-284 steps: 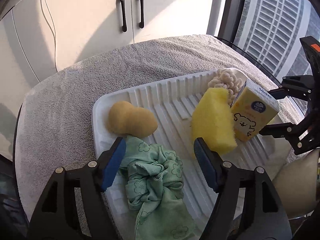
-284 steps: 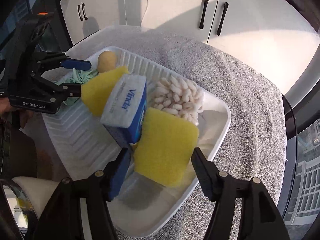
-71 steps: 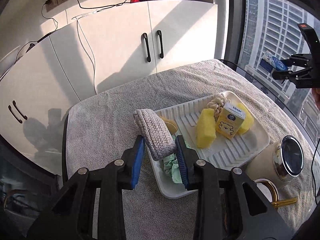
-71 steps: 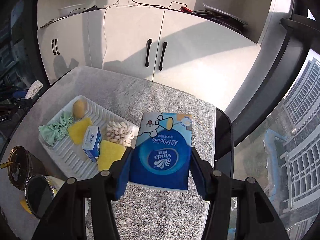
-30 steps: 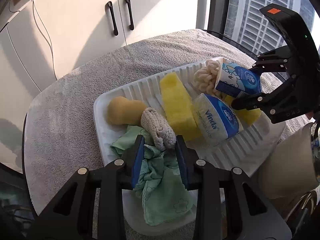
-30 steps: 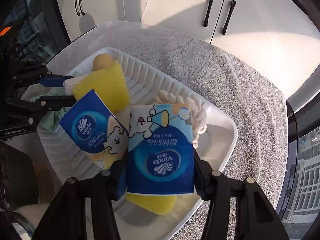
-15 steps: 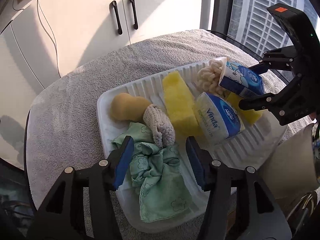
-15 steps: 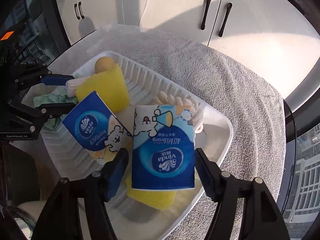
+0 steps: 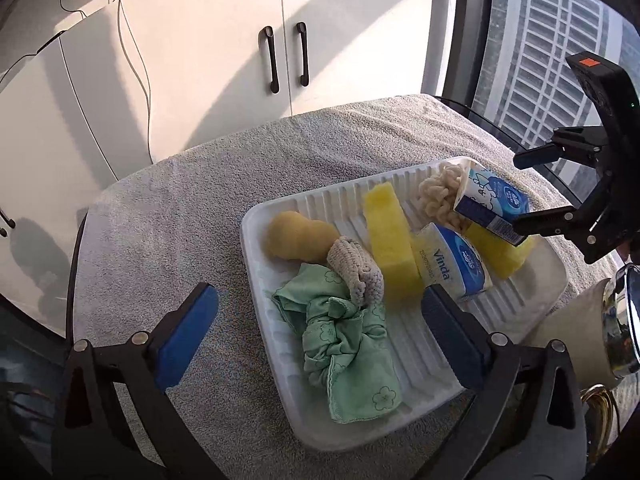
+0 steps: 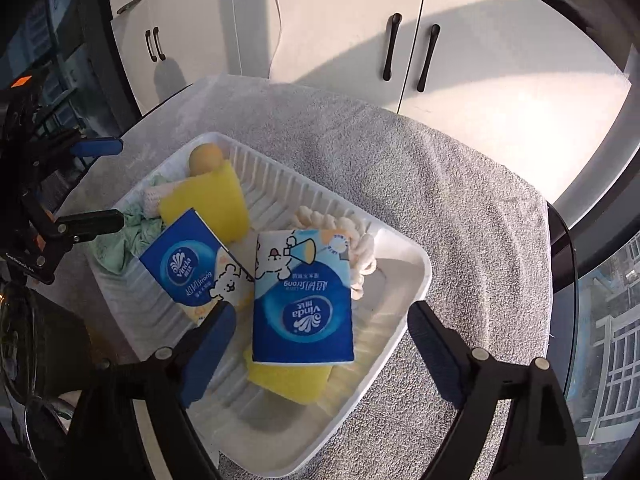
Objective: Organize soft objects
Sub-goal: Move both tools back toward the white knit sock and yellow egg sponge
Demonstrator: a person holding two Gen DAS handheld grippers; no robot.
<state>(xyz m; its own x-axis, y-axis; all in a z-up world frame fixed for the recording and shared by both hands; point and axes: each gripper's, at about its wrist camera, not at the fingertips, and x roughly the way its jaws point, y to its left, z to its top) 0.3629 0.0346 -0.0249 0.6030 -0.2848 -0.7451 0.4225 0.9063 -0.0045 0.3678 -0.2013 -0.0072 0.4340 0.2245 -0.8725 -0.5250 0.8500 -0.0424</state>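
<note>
Left wrist view: left gripper [image 9: 318, 322] jaws just opened wide, nothing clamped, hovering above knitted grey pouch [image 9: 356, 271] resting on crumpled green cloth [image 9: 350, 350] inside ribbed white plastic tray [image 9: 256, 268]. Right wrist view: right gripper [image 10: 318, 340] jaws just opened, blue tissue pack [image 10: 304, 300] released, lying on yellow sponge [image 10: 286, 380] in tray.

Light: bright daylight via window [image 9: 540, 40], sun patches on cabinets [image 9: 200, 60].
Shadows: soft, diagonal.
Edges: heavy fisheye bend, dark vignette.
Focus: sharp, no blur.
</note>
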